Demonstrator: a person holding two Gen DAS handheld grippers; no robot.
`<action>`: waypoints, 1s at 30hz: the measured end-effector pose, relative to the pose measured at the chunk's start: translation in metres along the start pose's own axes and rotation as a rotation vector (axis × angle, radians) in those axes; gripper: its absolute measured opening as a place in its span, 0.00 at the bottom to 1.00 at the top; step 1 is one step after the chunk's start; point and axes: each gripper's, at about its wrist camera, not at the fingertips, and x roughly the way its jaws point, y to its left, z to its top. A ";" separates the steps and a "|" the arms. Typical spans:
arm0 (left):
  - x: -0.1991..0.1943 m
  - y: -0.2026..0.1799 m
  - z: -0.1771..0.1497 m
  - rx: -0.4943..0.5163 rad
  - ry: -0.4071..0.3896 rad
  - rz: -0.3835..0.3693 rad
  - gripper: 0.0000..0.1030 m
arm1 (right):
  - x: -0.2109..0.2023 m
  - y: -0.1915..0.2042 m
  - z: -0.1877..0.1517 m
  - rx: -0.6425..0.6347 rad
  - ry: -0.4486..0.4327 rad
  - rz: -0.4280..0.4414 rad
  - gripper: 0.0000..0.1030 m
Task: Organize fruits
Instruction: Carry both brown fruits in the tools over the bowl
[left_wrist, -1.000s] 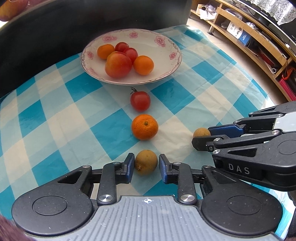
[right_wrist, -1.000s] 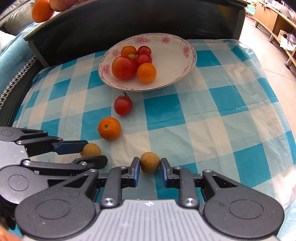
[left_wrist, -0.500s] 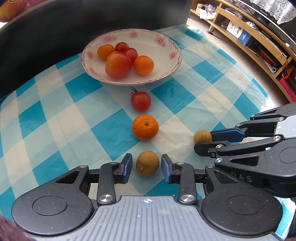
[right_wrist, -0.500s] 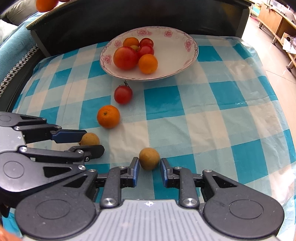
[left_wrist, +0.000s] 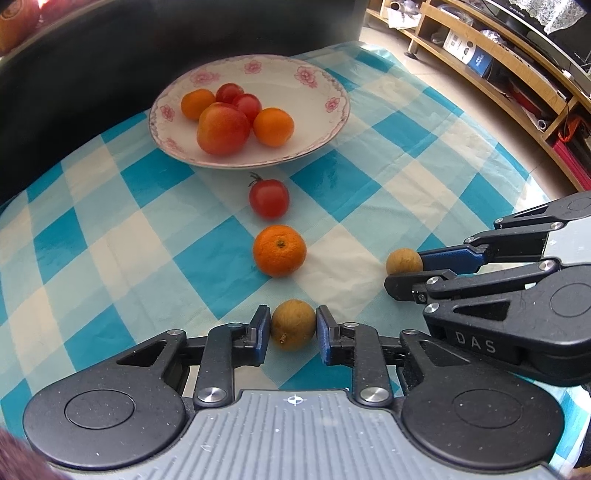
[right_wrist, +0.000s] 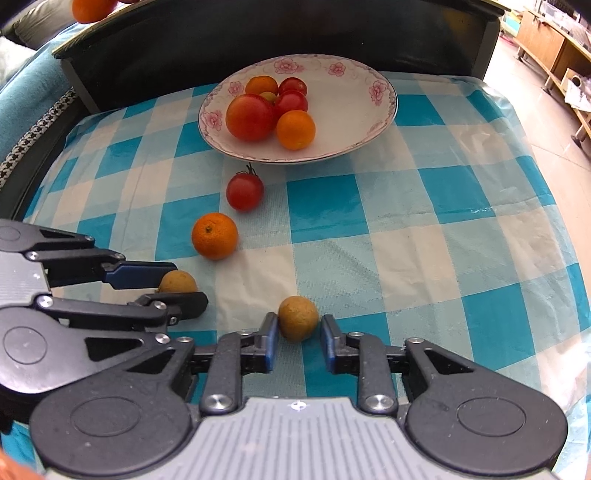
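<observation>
Two brown longans lie on the blue-checked cloth. My left gripper (left_wrist: 291, 332) is closing on one longan (left_wrist: 293, 324), and both blue pads touch its sides. The right wrist view shows this left gripper (right_wrist: 181, 290) and its longan (right_wrist: 177, 281) at the left. My right gripper (right_wrist: 298, 332) is shut on the other longan (right_wrist: 298, 318), and it appears at the right (left_wrist: 404, 273) in the left wrist view. Ahead lie a loose mandarin (left_wrist: 279, 251) and a cherry tomato (left_wrist: 269, 198). Beyond them a floral plate (left_wrist: 306, 96) holds several tomatoes and mandarins.
A dark seat back (right_wrist: 258, 33) rises right behind the plate. The cloth ends at the table's right edge (left_wrist: 517, 162), with wooden shelves (left_wrist: 498, 55) on the floor beyond. A teal cushion (right_wrist: 33, 99) borders the left side.
The left jaws widened slightly around their longan half a second ago, then closed in onto it. The right gripper and all the loose fruit stay where they were.
</observation>
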 end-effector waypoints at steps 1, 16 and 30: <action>-0.001 -0.001 0.000 0.003 -0.005 -0.001 0.33 | -0.001 -0.001 0.000 0.005 -0.001 0.004 0.26; -0.018 0.016 0.027 -0.048 -0.095 0.020 0.33 | -0.018 0.001 0.015 0.018 -0.071 -0.009 0.26; -0.018 0.027 0.072 -0.071 -0.162 0.029 0.32 | -0.023 -0.007 0.054 0.049 -0.140 -0.004 0.26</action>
